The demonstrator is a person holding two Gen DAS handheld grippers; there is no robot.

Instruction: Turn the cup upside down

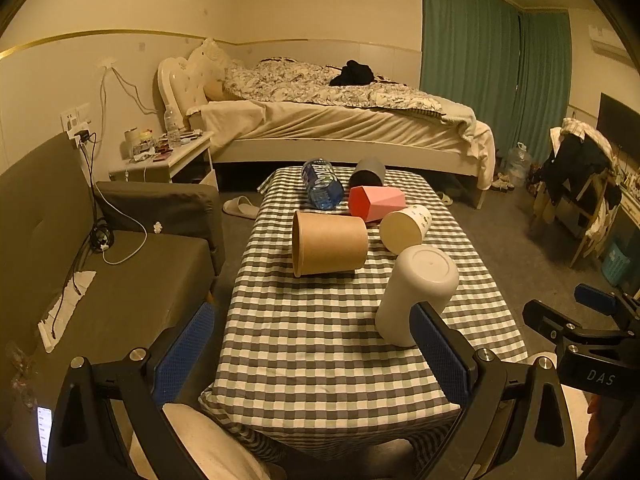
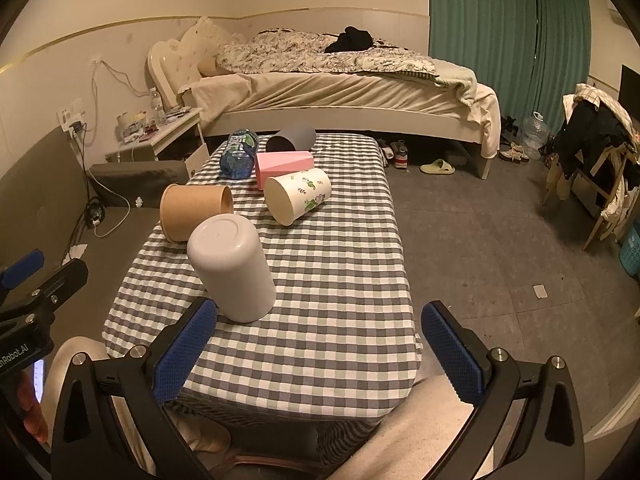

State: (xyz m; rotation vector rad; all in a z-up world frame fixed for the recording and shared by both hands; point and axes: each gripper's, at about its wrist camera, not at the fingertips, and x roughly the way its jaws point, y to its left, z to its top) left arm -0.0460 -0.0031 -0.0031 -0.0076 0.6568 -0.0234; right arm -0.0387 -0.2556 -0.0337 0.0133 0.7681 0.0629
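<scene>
A white cup (image 1: 416,292) stands upside down, base up, near the front of the checked table (image 1: 320,344); it also shows in the right wrist view (image 2: 232,270). My left gripper (image 1: 316,352) is open and empty, its right finger (image 1: 440,348) just in front of the cup. My right gripper (image 2: 320,350) is open and empty, its left finger (image 2: 186,348) close below the cup. Lying on their sides behind are a brown paper cup (image 1: 328,244), a leaf-printed cup (image 2: 298,196), a pink cup (image 1: 376,202), a grey cup (image 1: 367,174) and a water bottle (image 1: 322,188).
A dark sofa (image 1: 100,280) runs along the table's left side. A bed (image 1: 340,120) and a cluttered nightstand (image 1: 164,156) stand behind. Open floor (image 2: 500,248) lies right of the table, with a chair draped in clothes (image 2: 596,152). The person's knees (image 2: 420,432) are under the near edge.
</scene>
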